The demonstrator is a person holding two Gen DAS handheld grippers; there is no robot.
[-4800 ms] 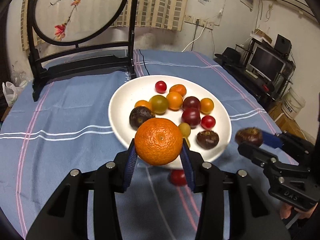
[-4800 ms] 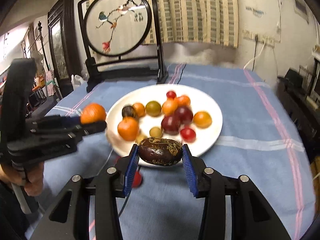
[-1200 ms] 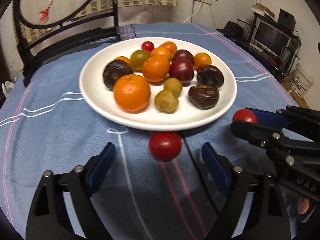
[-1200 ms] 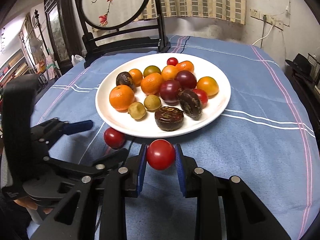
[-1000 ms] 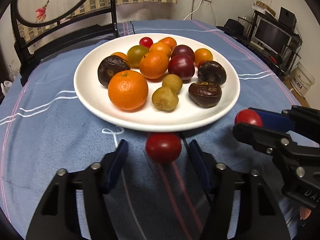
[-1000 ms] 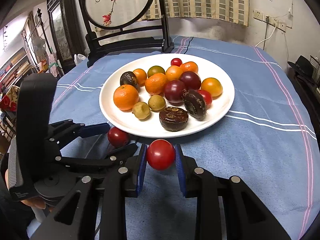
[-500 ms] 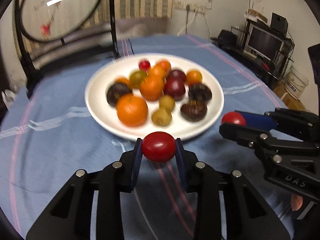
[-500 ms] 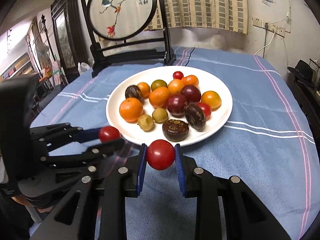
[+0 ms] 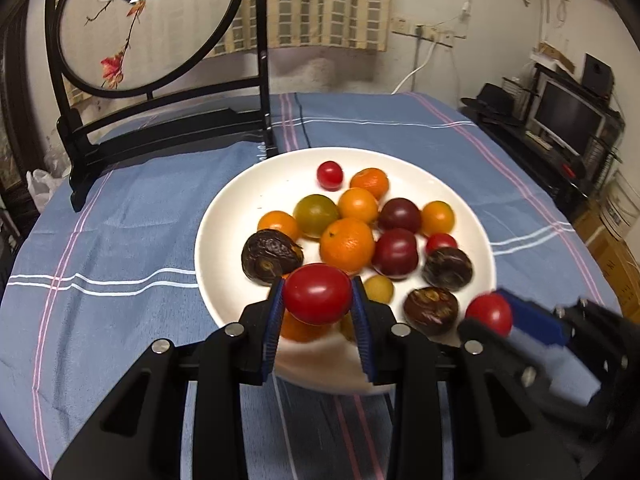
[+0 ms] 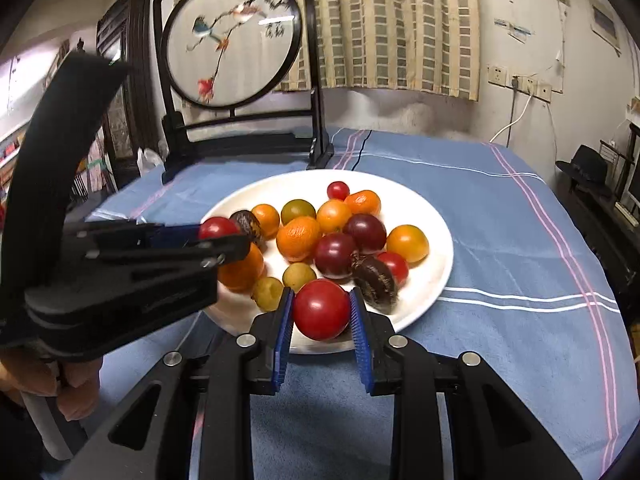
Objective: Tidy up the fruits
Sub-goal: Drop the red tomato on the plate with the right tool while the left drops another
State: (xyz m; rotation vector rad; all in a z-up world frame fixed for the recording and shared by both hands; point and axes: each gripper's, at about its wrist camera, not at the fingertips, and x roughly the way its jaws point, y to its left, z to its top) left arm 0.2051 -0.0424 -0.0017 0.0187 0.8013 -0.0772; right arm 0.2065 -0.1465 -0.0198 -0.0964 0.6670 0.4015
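A white plate point(image 9: 224, 240) on the blue cloth holds several fruits: oranges, dark plums, wrinkled brown passion fruits, small yellow ones and cherry tomatoes. My left gripper point(image 9: 318, 298) is shut on a red tomato point(image 9: 316, 290), raised over the plate's near rim. It also shows at the left of the right wrist view, where the left gripper point(image 10: 220, 236) carries its tomato point(image 10: 216, 227) beside the plate point(image 10: 434, 280). My right gripper point(image 10: 321, 312) is shut on a second red tomato point(image 10: 320, 306) at the near rim. That right gripper point(image 9: 492, 320) shows low right in the left wrist view.
A round embroidered screen point(image 9: 140, 28) on a black stand rises behind the plate, with a thin black cable running by it. A monitor point(image 9: 568, 120) and shelves stand off the table's right side. A person's hand point(image 10: 60, 392) grips the left handle.
The left gripper closed on the red tomato that lay on the cloth before the plate and lifted it over the near rim. The right gripper kept its tomato and hardly shifted.
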